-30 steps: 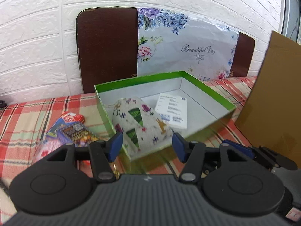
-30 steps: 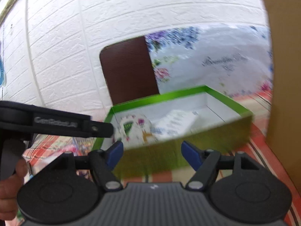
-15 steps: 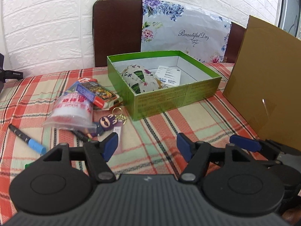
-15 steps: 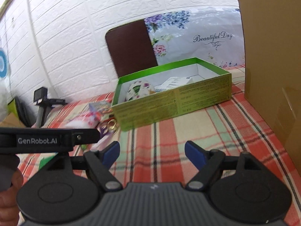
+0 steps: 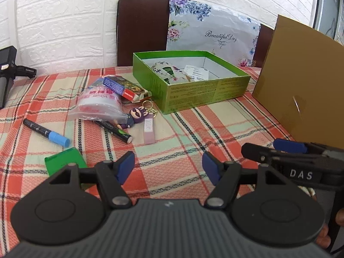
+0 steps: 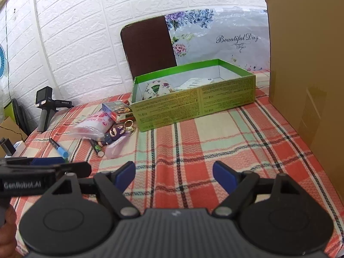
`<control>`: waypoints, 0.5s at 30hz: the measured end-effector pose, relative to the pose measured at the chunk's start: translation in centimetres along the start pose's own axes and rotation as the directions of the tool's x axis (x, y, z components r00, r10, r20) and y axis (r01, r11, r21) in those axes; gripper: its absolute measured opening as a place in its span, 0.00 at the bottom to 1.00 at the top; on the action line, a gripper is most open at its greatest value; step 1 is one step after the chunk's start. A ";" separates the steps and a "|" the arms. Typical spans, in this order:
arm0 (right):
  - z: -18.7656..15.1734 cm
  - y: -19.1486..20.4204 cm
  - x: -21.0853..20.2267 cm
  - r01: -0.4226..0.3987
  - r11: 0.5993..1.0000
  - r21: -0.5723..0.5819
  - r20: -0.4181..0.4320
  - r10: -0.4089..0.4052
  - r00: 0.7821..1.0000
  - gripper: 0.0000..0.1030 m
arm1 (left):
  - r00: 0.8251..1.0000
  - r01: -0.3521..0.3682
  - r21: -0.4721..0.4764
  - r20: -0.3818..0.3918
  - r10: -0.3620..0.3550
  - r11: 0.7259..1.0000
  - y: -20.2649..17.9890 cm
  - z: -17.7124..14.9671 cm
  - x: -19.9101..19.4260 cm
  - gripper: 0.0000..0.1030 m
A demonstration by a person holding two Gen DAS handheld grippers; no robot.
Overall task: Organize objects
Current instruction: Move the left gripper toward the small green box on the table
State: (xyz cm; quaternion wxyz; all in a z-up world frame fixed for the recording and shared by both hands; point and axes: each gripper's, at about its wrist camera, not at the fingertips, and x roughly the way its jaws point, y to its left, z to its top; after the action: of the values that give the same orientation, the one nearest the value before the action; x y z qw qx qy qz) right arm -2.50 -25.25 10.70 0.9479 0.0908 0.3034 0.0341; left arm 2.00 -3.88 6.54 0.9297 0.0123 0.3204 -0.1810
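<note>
Plaid-clothed table (image 5: 215, 118): one green box (image 5: 193, 94) holding one pouch (image 5: 169, 72), one card (image 5: 196, 72); two markers; one keychain (image 5: 137, 116). Left claw (image 5: 168, 167), right claw (image 6: 174, 176): spread, lately widening, empty.

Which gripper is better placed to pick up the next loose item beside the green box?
Probably the left gripper. It is open and empty, and the keychain and markers lie just ahead on its side. The right gripper, also open, faces bare cloth before the green box.
</note>
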 end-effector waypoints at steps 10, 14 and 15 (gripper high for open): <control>-0.4 0.9 2.2 -0.002 1.000 -0.028 -0.044 0.001 0.999 0.82 | 1.000 0.009 -0.024 -0.007 -0.009 1.000 1.2 -0.5 0.5 0.70; -0.6 1.3 2.9 -0.003 0.999 -0.041 -0.052 0.001 0.999 0.82 | 1.000 0.012 -0.009 -0.006 -0.012 1.000 1.4 -0.8 0.5 0.72; -0.6 1.4 3.0 -0.001 0.999 -0.053 -0.048 -0.001 0.999 0.82 | 1.000 0.013 -0.004 -0.003 -0.013 1.000 1.4 -0.8 0.5 0.72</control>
State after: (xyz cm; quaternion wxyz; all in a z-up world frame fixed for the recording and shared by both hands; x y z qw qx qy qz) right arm -0.45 -23.39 8.79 0.9425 0.0647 0.3250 0.0443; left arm 2.32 -2.62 5.46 0.9281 0.0089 0.3223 -0.1864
